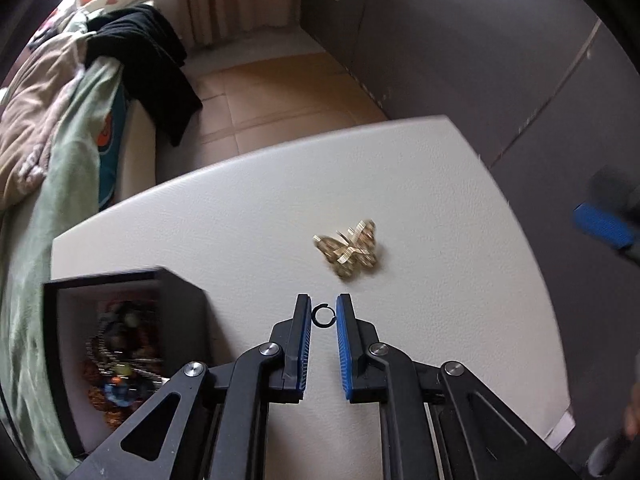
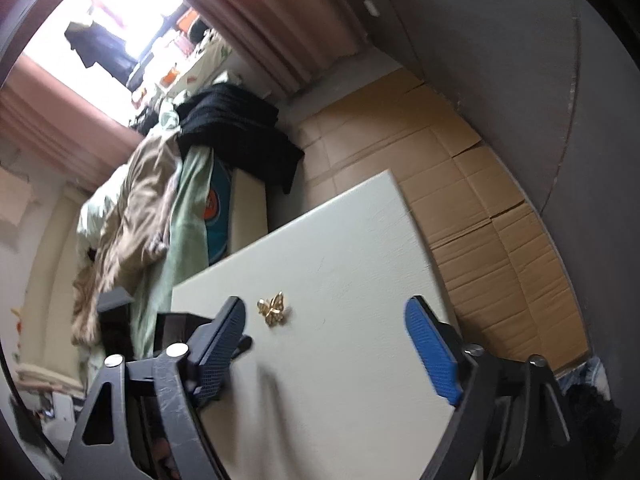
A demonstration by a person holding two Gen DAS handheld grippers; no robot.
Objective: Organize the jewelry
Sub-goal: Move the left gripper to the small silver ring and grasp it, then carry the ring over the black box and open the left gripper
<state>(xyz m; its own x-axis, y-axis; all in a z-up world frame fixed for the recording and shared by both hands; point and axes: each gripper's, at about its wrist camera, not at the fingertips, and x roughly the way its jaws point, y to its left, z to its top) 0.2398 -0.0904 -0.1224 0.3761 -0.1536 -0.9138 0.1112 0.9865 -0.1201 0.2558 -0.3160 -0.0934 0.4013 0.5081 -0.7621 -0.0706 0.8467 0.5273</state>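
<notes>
A small black open ring [image 1: 323,315] lies on the white table [image 1: 420,184], right between the blue pads of my left gripper [image 1: 324,312]. The jaws stand narrow around the ring, with a thin gap still showing on its right side. A gold butterfly brooch [image 1: 350,251] rests on the table just beyond, also seen in the right wrist view as the brooch [image 2: 273,309]. My right gripper [image 2: 326,308] hovers over the table with its jaws wide apart and nothing between them. One of its blue pads [image 1: 604,228] shows at the right edge of the left wrist view.
A black box [image 1: 52,360], open at the top and holding several beaded pieces, stands at the table's left edge. Beyond it a bed [image 1: 60,128] carries piled clothes and blankets. Flattened cardboard [image 2: 460,200] covers the floor along a grey wall.
</notes>
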